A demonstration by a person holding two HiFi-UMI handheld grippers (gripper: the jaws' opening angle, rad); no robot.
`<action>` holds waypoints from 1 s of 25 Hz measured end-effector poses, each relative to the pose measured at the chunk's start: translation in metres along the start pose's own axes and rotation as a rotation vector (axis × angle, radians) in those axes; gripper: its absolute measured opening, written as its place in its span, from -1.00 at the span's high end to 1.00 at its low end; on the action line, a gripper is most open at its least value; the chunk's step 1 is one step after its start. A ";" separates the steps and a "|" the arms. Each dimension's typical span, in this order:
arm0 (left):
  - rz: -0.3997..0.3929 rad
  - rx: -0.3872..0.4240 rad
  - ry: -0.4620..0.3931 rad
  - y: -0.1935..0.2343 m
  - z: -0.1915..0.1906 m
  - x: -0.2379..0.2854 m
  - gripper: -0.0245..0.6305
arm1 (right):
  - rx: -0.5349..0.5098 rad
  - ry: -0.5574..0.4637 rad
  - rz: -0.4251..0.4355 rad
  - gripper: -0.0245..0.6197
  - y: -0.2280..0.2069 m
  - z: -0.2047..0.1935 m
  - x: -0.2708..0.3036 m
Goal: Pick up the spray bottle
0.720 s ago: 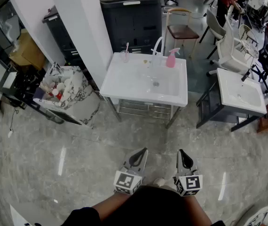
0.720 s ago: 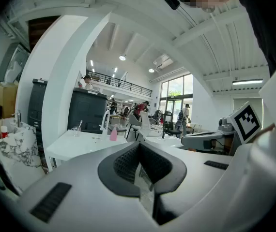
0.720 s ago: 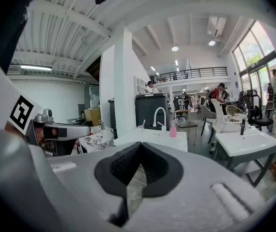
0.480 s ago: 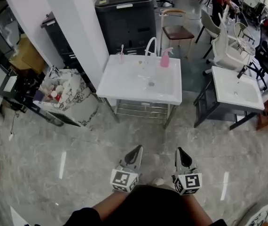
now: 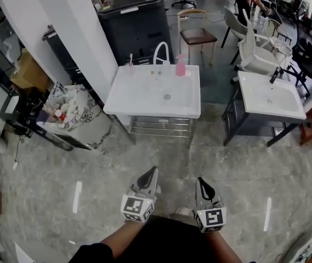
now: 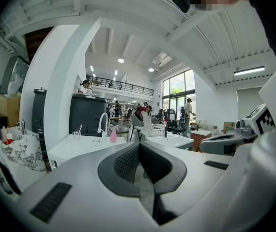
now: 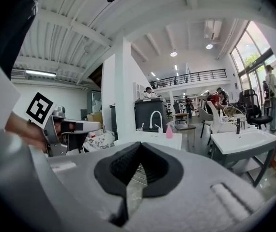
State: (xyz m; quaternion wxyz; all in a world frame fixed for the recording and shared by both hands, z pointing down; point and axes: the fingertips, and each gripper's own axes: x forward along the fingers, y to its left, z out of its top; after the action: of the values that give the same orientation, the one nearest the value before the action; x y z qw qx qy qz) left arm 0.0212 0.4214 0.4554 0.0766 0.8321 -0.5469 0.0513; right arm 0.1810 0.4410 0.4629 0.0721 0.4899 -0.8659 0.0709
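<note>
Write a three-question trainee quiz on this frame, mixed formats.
1. True or false: the pink spray bottle stands at the back edge of the white sink.
2. The left gripper and right gripper are: A) both shut, empty; B) both wide open; C) left shut on the bottle.
3. Fill in: between the toothbrush cup and the bottle stands the white ____.
Key: 1 true; 2 A; 3 faucet.
</note>
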 end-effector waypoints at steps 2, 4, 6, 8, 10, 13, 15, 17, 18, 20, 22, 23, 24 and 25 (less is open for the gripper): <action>-0.014 0.008 0.003 -0.010 0.002 0.011 0.88 | 0.027 0.001 -0.015 0.93 -0.010 -0.002 -0.004; -0.028 0.010 0.007 -0.016 0.002 0.023 0.88 | 0.030 -0.002 -0.047 0.93 -0.021 -0.002 -0.004; -0.041 0.007 0.015 -0.014 0.000 0.035 0.88 | 0.015 -0.006 -0.098 0.93 -0.030 0.000 -0.002; -0.053 0.000 0.013 -0.009 0.001 0.050 0.88 | -0.004 0.000 -0.122 0.93 -0.039 -0.001 0.009; -0.064 -0.005 0.007 -0.003 0.000 0.066 0.88 | -0.001 0.020 -0.119 0.93 -0.048 -0.002 0.025; -0.068 -0.007 0.005 0.012 -0.002 0.088 0.88 | 0.005 0.048 -0.113 0.93 -0.057 -0.003 0.053; -0.061 -0.015 0.003 0.030 -0.001 0.105 0.88 | -0.005 0.051 -0.100 0.93 -0.060 0.003 0.079; -0.055 -0.022 0.006 0.052 0.000 0.124 0.88 | -0.015 0.063 -0.086 0.93 -0.062 0.005 0.110; -0.055 -0.026 0.011 0.064 0.000 0.134 0.88 | -0.021 0.074 -0.080 0.93 -0.062 0.004 0.126; -0.055 -0.039 0.017 0.091 0.002 0.155 0.88 | -0.039 0.091 -0.067 0.93 -0.062 0.007 0.158; -0.051 -0.052 0.022 0.119 0.005 0.178 0.88 | -0.058 0.099 -0.058 0.93 -0.063 0.015 0.190; -0.053 -0.054 0.022 0.132 0.009 0.189 0.88 | -0.062 0.102 -0.059 0.93 -0.064 0.020 0.206; -0.060 -0.052 0.020 0.144 0.014 0.199 0.88 | -0.061 0.104 -0.063 0.93 -0.065 0.025 0.220; -0.070 -0.044 0.013 0.153 0.020 0.208 0.88 | -0.063 0.105 -0.066 0.93 -0.065 0.031 0.234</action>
State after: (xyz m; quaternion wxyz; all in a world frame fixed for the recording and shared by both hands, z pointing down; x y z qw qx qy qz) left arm -0.0366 0.1699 0.4817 0.1005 0.8484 -0.5180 0.0421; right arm 0.1163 0.2055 0.4815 0.1350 0.5113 -0.8461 0.0668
